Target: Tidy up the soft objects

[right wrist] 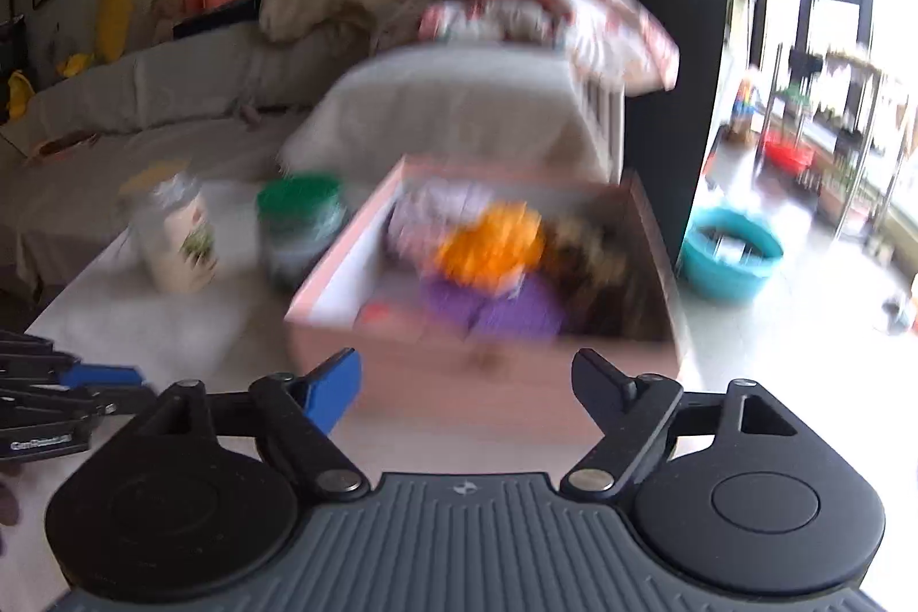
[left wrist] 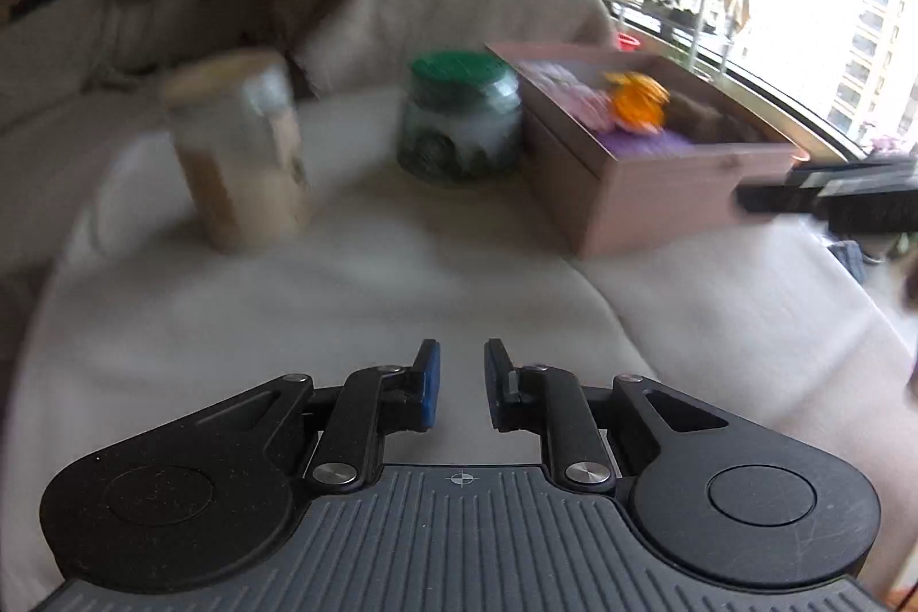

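Box (right wrist: 476, 371) of soft toys (right wrist: 487, 250) sits beyond right gripper (right wrist: 467, 382) (jaws spread).

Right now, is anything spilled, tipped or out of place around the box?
Nothing stands out. The wooden box sits level with soft items inside, both jars stand upright, and no spill shows, though both views are blurred.

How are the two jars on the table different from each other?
The jar with the green lid is short and round, while the jar with the pale lid is taller and narrower. The green-lidded one holds something dark at the bottom; the tall one holds something cream-coloured. The green-lidded jar stands right beside the pink box; the tall one stands farther off. Both are see-through, upright and have their lids on.
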The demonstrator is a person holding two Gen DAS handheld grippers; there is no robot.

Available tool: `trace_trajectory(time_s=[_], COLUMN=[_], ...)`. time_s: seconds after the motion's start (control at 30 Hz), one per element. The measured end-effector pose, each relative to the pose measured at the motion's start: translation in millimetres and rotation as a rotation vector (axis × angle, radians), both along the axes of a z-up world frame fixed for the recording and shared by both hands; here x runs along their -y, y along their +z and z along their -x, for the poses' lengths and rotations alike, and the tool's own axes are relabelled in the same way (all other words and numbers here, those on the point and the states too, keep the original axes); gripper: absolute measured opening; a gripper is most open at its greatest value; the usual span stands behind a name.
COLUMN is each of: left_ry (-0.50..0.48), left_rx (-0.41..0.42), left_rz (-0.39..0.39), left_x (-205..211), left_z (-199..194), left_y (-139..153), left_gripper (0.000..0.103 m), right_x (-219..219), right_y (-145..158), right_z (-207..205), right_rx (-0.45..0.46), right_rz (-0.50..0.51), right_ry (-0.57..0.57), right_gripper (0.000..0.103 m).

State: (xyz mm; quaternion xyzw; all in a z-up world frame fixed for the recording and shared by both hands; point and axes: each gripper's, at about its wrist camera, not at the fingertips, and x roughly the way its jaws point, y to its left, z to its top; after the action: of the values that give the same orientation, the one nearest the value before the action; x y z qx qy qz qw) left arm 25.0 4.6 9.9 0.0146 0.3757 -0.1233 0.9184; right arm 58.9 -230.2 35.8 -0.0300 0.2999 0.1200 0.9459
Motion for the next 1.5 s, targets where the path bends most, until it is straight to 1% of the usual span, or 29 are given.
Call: trace_trajectory(time_s=[0.03, 0.07, 0.1, 0.13, 0.17, 0.2, 0.27, 0.33, 0.37, 0.43, 0.5, 0.53, 0.6, 0.67, 0.8, 1.5], left_ry=[-0.015, -0.019, -0.03, -0.038, -0.044, -0.044, -0.026, 0.009, 0.035, 0.073, 0.095, 0.103, 0.117, 0.141, 0.148, 0.147], left_rx=[-0.025, -0.013, 0.006, 0.025, 0.038, 0.048, 0.063, 0.071, 0.072, 0.088, 0.118, 0.133, 0.143, 0.14, 0.143, 0.143], left_rz=[0.016, 0.019, -0.002, -0.025, -0.042, -0.049, -0.038, -0.018, 0.004, 0.028, 0.009, -0.013, -0.048, -0.036, -0.046, -0.044], left_x=[7.3, 13.6, 21.6, 28.8, 35.8, 41.0, 48.0, 49.8, 48.8, 49.3, 53.4, 57.7, 65.1, 65.7, 68.6, 68.0], left_z=[-2.8, 1.8, 6.2, 8.6, 9.3, 8.8, 10.6, 5.7, 1.9, 3.4, 7.7, 9.6, 11.0, 10.5, 9.4, 9.0], left_y=[-3.3, -7.9, -8.5, -10.3, -12.6, -14.2, -15.7, -16.5, -17.3, -17.5, -19.0, -19.9, -19.5, -18.4, -17.6, -18.6], left_gripper=[0.019, 0.026, 0.03, 0.037, 0.043, 0.044, 0.046, 0.046, 0.046, 0.046, 0.046, 0.046, 0.046, 0.046, 0.046, 0.046], right_x=[-0.5, -1.9, -3.4, -4.5, -5.8, -8.5, -15.8, -20.9, -19.8, -11.2, -7.2, -5.4, -5.4, -4.4, -3.0, -2.3], right_y=[-9.8, -20.2, -29.7, -38.3, -46.4, -49.7, -54.8, -57.3, -58.4, -57.4, -58.2, -58.3, -61.4, -65.1, -67.7, -67.2], right_z=[1.7, 3.2, 5.2, 7.3, 9.2, 14.5, 16.8, 16.1, 14.8, 11.7, 7.1, 6.1, 5.6, 9.8, 13.7, 11.6], right_rx=[-0.049, -0.098, -0.135, -0.162, -0.181, -0.141, -0.124, -0.114, -0.108, -0.115, -0.112, -0.109, -0.096, -0.057, -0.027, -0.025], right_rz=[-0.016, -0.032, -0.042, -0.046, -0.046, -0.034, 0.021, 0.066, 0.072, 0.047, 0.051, 0.049, 0.05, 0.045, 0.039, 0.037], right_ry=[0.002, 0.004, 0.005, 0.003, -0.004, -0.005, -0.019, -0.028, -0.052, -0.096, -0.132, -0.149, -0.157, -0.15, -0.151, -0.161], right_gripper=[0.081, 0.081, 0.081, 0.081, 0.084, 0.088, 0.091, 0.096, 0.103, 0.103, 0.103, 0.103, 0.103, 0.103, 0.103, 0.103])
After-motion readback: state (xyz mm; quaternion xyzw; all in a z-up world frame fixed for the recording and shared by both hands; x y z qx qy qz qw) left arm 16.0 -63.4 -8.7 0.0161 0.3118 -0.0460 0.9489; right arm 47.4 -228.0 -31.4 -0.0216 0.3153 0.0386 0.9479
